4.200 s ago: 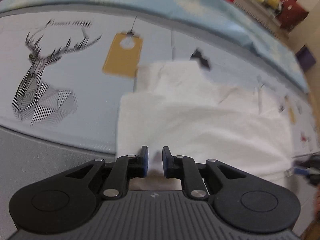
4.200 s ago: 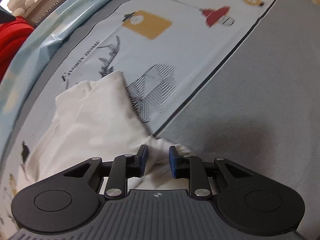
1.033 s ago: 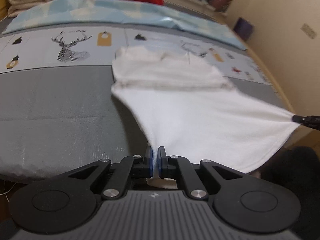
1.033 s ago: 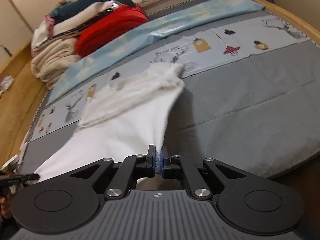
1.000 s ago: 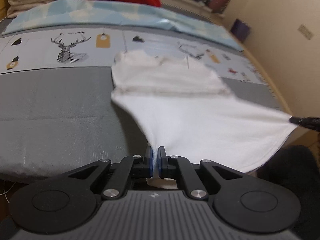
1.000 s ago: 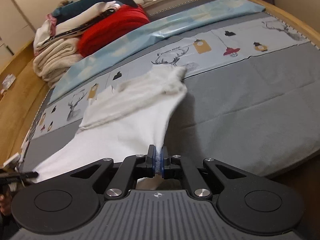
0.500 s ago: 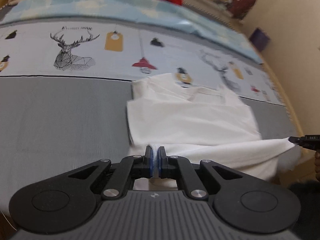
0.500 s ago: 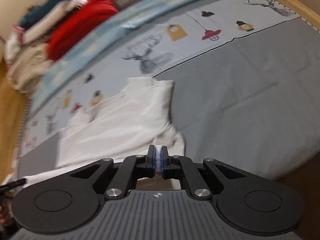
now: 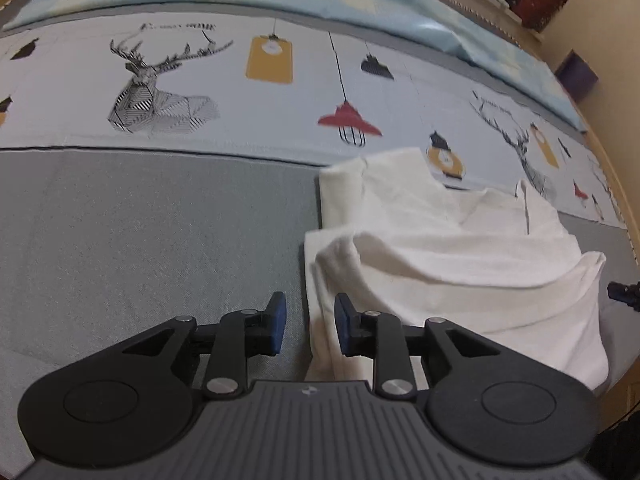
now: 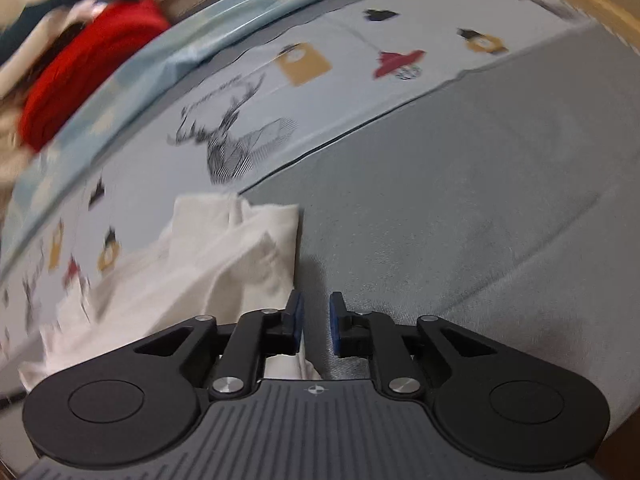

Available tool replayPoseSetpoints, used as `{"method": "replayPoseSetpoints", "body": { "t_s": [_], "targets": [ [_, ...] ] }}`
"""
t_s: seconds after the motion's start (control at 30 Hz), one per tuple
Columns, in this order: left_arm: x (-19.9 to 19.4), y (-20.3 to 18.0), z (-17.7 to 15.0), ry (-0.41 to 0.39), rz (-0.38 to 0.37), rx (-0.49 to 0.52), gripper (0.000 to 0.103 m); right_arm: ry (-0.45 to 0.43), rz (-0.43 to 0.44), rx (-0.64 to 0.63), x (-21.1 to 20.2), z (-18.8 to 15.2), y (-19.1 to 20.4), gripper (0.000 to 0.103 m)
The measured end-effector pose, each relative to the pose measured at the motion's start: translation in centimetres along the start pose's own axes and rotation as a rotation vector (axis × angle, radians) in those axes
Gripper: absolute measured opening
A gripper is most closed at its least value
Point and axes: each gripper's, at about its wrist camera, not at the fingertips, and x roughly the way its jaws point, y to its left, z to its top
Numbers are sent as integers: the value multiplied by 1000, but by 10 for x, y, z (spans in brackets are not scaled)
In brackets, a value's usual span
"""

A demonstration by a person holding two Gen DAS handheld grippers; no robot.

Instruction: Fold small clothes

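Fingers first: on our left gripper (image 9: 308, 326) the blue pads stand apart and are opening, with the near left edge of the white garment (image 9: 440, 248) lying loose in the gap, no longer pinched. Our right gripper (image 10: 316, 326) is opening too, its pads a narrow gap apart over bare grey cover, with the garment's right edge just beside the left pad and nothing between them.

Beyond the fingers the garment lies on the bed (image 9: 140, 240), at the near edge of the grey part of the bedspread, its far end reaching onto the pale printed band with the stag (image 9: 160, 92) and the red lamp (image 9: 348, 118). The near half lies doubled over the far half in a soft, rumpled roll, not yet flat.

We judge it light, limp cotton: it will sag and wrinkle rather than hold a crease, so it wants taking at two corners or along a hem, and smoothing after each fold.

A second ago both grippers were clamped shut on its corners and held it stretched in the air above the bed; now it is laid down and let go.
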Motion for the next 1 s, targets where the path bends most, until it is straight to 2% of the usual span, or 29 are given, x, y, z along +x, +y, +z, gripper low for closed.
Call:
{"method": "replayPoseSetpoints", "body": {
  "t_s": [0.1, 0.17, 0.27, 0.37, 0.6, 0.63, 0.67, 0.7, 0.73, 0.93, 1.0],
  "targets": [
    [9, -1, -4, -5, -13, -17, 33, 13, -14, -80, 8, -5, 10, 30],
    [12, -7, -1, -18, 9, -6, 34, 15, -13, -99, 14, -8, 13, 32],
    [19, -14, 4, -39, 31, 3, 48, 9, -3, -119, 20, -5, 20, 34],
    [27, -20, 10, -37, 78, 25, 48, -15, -1, -156, 26, 0, 29, 36],
    [39, -27, 27, -68, 59, 6, 48, -35, -9, -149, 44, 12, 41, 35],
    [40, -29, 29, -73, 58, 10, 47, -39, -4, -146, 45, 15, 43, 25],
    [43, -29, 32, -75, 54, 11, 38, -40, -1, -144, 47, 16, 44, 17],
    [45, -30, 34, -72, 47, 12, 12, -40, 7, -142, 48, 18, 45, 6],
    [46, -30, 37, -73, 47, 14, 6, -50, 8, -142, 49, 20, 47, 6],
    [21, -32, 52, -270, 85, -26, 5, -219, 32, -76, 31, 37, 57, 6],
    [16, -35, 57, -326, 122, -23, 5, -282, 29, -54, 25, 42, 59, 6]
  ]
}}
